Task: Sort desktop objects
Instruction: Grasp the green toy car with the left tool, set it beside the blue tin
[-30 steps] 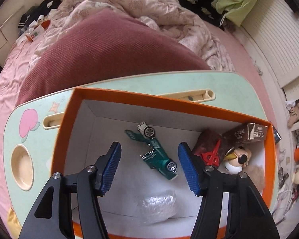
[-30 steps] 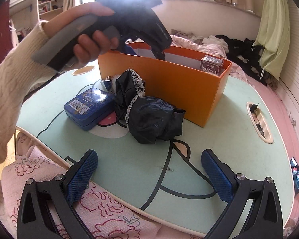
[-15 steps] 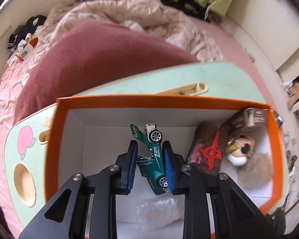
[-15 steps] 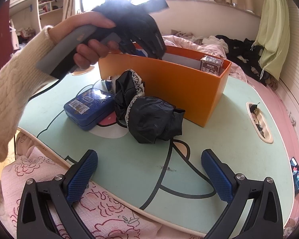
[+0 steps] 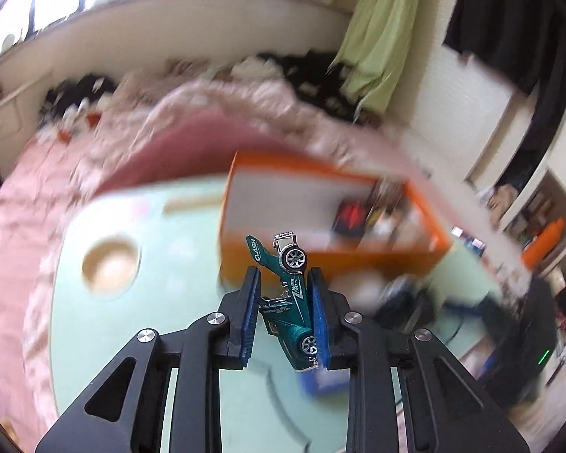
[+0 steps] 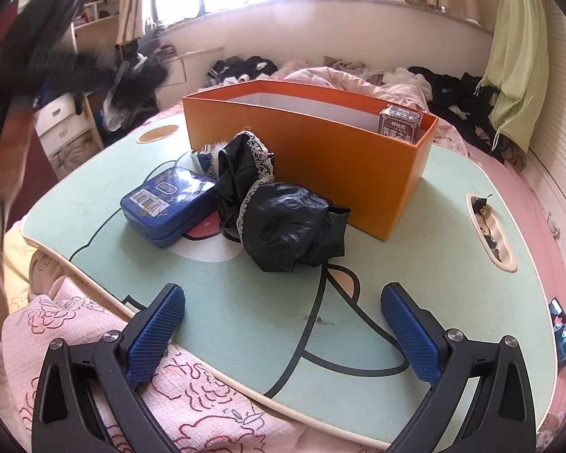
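My left gripper (image 5: 283, 317) is shut on a green toy car (image 5: 287, 294) and holds it up in the air over the mint-green lap table (image 5: 139, 302), left of and outside the orange box (image 5: 320, 253). The left wrist view is blurred by motion. My right gripper (image 6: 283, 324) is open and empty, low over the table's near edge (image 6: 245, 332). In the right wrist view the orange box (image 6: 320, 151) stands at the back of the table with a small dark carton (image 6: 400, 124) in its right end.
A blue tin (image 6: 169, 204) and a crumpled black bag with lace trim (image 6: 279, 211) lie in front of the box. A slot (image 6: 490, 230) in the table's right side holds scraps. Pink bedding surrounds the table. The left hand blurs at upper left.
My left gripper closed on the green toy car inside the orange box, lifted it out and swung left away from the box. The right gripper has not moved.
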`<move>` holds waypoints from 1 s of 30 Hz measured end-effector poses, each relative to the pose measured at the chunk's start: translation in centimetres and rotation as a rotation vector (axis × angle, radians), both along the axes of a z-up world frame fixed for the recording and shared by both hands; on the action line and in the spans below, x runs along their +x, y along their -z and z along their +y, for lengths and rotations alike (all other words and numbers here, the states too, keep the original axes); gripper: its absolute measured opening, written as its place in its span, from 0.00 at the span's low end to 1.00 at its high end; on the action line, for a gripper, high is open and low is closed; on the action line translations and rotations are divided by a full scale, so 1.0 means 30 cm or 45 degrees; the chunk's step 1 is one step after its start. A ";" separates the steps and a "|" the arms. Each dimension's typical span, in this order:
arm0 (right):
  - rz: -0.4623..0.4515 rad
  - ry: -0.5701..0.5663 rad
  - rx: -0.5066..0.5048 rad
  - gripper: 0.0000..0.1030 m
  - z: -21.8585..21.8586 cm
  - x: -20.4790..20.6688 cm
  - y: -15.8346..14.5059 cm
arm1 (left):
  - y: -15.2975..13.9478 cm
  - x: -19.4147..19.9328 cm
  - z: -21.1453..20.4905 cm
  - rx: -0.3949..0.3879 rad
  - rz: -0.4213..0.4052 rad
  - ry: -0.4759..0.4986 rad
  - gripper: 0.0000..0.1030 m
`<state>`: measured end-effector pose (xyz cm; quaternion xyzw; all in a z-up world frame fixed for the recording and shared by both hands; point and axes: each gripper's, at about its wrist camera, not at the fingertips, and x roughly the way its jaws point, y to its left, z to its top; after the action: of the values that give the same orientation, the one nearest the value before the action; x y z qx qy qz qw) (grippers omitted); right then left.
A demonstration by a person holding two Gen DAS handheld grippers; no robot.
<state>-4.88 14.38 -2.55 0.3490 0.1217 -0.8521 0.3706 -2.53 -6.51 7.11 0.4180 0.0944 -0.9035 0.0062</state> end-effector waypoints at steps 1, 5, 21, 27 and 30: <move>0.000 0.000 0.000 1.00 0.000 0.000 0.000 | 0.037 0.010 0.000 0.014 -0.030 -0.015 0.26; 0.001 0.000 -0.001 1.00 -0.001 0.000 0.001 | 0.131 0.010 0.051 0.012 -0.077 -0.011 0.26; 0.001 0.002 -0.002 1.00 -0.003 0.000 0.003 | 0.127 0.196 0.086 -0.100 0.055 -0.056 0.81; 0.004 0.002 0.000 1.00 0.000 0.002 0.004 | 0.228 0.235 0.152 -0.246 0.108 -0.045 0.93; 0.001 0.003 -0.001 1.00 -0.003 0.000 0.006 | 0.252 0.234 0.173 -0.261 0.202 -0.118 1.00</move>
<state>-4.88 14.27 -2.72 0.3489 0.1212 -0.8526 0.3698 4.50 -1.33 -0.44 0.3376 0.0209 -0.9374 0.0833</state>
